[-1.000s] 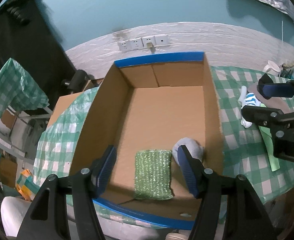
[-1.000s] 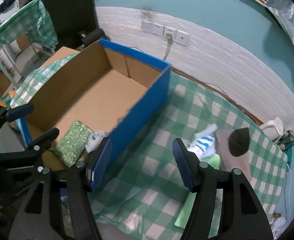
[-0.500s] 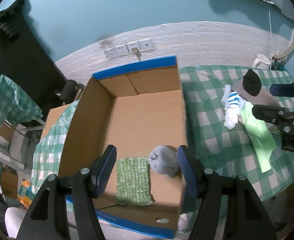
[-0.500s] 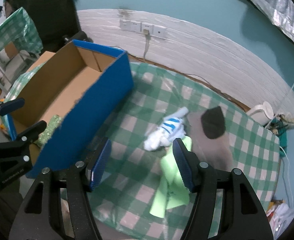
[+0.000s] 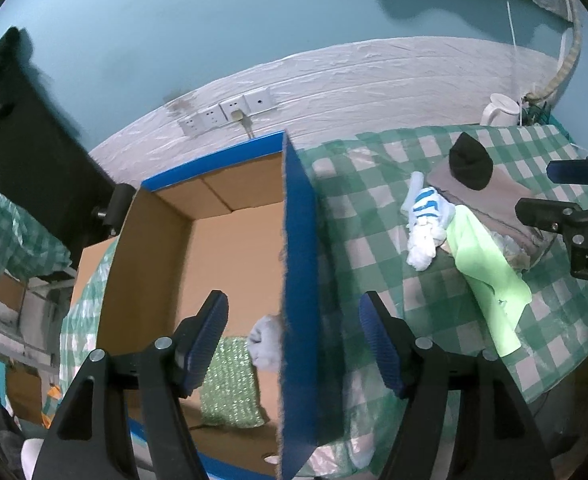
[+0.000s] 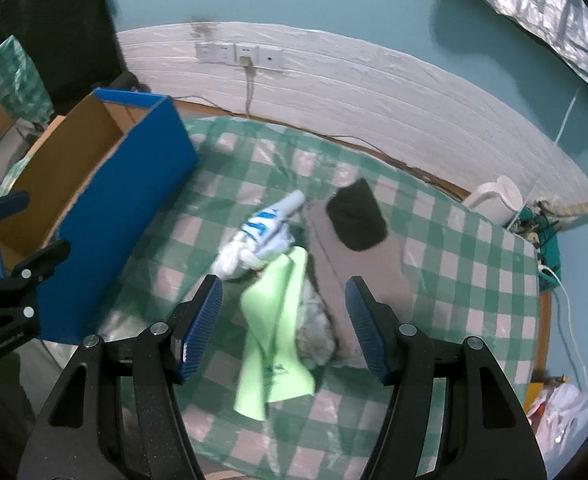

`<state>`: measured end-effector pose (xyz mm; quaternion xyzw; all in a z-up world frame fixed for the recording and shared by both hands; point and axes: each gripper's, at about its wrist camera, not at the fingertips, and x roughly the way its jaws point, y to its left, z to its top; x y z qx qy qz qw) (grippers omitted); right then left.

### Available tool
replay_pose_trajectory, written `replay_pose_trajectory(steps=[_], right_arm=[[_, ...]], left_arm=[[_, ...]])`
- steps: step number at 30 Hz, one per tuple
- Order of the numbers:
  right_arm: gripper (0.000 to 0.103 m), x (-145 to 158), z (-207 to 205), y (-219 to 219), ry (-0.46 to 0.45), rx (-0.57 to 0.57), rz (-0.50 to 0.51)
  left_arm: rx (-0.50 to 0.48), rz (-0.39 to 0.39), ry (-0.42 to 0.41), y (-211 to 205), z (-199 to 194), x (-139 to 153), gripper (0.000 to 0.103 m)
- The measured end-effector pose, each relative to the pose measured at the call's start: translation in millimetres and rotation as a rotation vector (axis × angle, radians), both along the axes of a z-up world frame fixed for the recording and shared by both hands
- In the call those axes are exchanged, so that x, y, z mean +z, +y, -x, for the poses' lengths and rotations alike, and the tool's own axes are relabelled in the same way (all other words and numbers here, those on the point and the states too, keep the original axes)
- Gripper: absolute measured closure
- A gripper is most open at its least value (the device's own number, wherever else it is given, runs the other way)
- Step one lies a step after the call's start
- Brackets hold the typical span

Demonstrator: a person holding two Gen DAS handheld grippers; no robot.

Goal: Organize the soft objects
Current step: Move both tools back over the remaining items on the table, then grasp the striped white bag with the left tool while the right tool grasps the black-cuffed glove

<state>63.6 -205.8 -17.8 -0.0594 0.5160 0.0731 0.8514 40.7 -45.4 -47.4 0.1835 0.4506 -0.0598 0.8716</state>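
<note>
An open cardboard box (image 5: 300,240) with blue outer walls holds a green sponge (image 5: 231,384) and a grey sock (image 5: 265,344). My left gripper (image 5: 294,344) hovers above the box's right wall. Its jaws are opening and nothing is between them. On the checked tablecloth lies a pile: a blue-and-white striped sock (image 6: 261,236), a light green cloth (image 6: 273,340), a black beanie (image 6: 356,216) on a taupe cloth (image 6: 374,272), and a grey fluffy piece (image 6: 314,320). My right gripper (image 6: 283,320) is open above the green cloth, touching nothing.
A white kettle (image 6: 494,200) and a tangle of cables stand at the table's far right corner. Wall sockets (image 6: 239,56) with one plug sit behind the table. A white plastic bag (image 6: 562,412) lies past the right edge. The box (image 6: 125,216) fills the table's left end.
Both grippers have swung right, away from over the box toward the cloth pile. The left jaws stand slightly wider. The sponge and grey sock stayed in the box.
</note>
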Motion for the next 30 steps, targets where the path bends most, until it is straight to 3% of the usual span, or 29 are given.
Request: replay_pose_trajectory(steps=[12,25,30], right_arm=[[0.039,-14,-3,-43,0.022,-0.051,0.006],[0.038,-37,-25,-58,0.044,-0.033,0.014],[0.031,-45,-42,-59,0.047,-0.029,0.022]], left_arm=[[-0.031,-0.013,0.036,-33,-13,-17,0.033],[-0.043,0.000,0.082,-53,-42,-37,0.030],[-0.059,-0.006,0.104,-63,-55,-47,0.029]])
